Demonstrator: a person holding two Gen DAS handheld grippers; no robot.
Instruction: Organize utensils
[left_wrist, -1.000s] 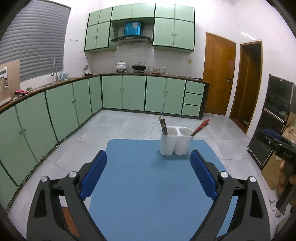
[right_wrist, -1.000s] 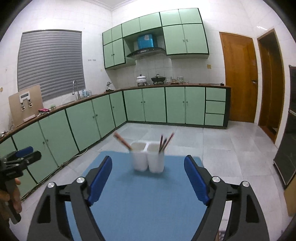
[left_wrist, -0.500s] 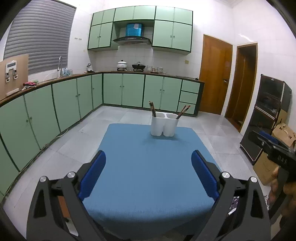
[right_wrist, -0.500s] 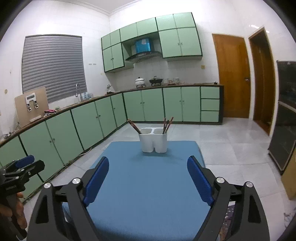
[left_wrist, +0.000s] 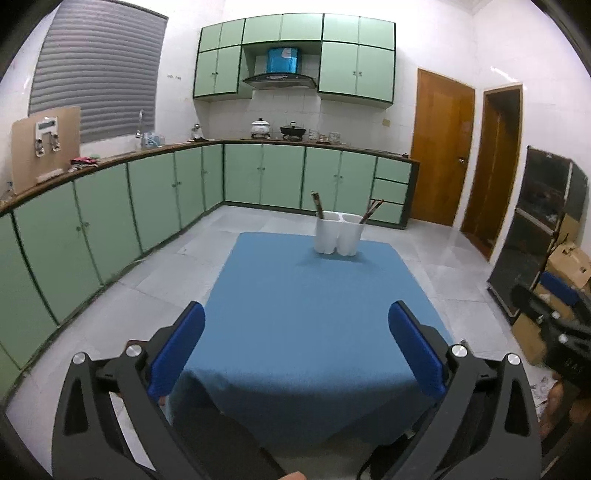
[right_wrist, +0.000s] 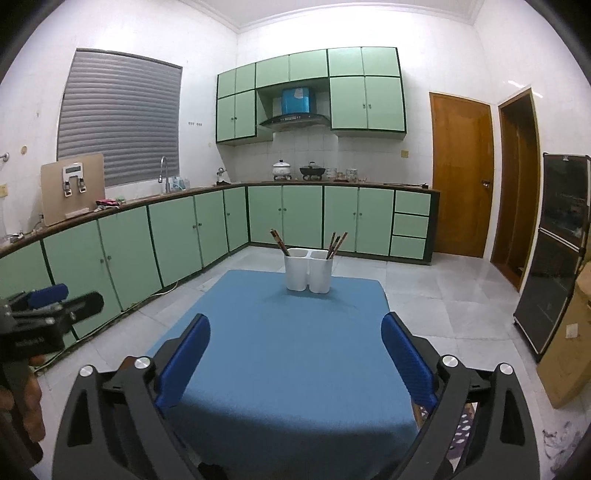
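The left gripper (left_wrist: 295, 354) is seen with nothing held, and its jaws are opening wide with only blue cloth between them. The right gripper (right_wrist: 295, 360) is also empty, and its jaws are opening too. Both have been pulled back from the far end of the table (left_wrist: 317, 314), so the white holder (left_wrist: 339, 234) now looks smaller and farther off than a second ago. This is taken to mean that the sorting is likely done and the hands are being drawn away. The holder is set near the far edge of the table, well apart from both grippers. It has two cups joined side by side. In the left cup a bunch of chopsticks (right_wrist: 279, 242) is stood with the tips down, and the tops are leaned up and to the left. In the right cup more chopsticks (right_wrist: 337, 243) are stood the same way, but leaned up and to the right. No other utensils are seen on the cloth.
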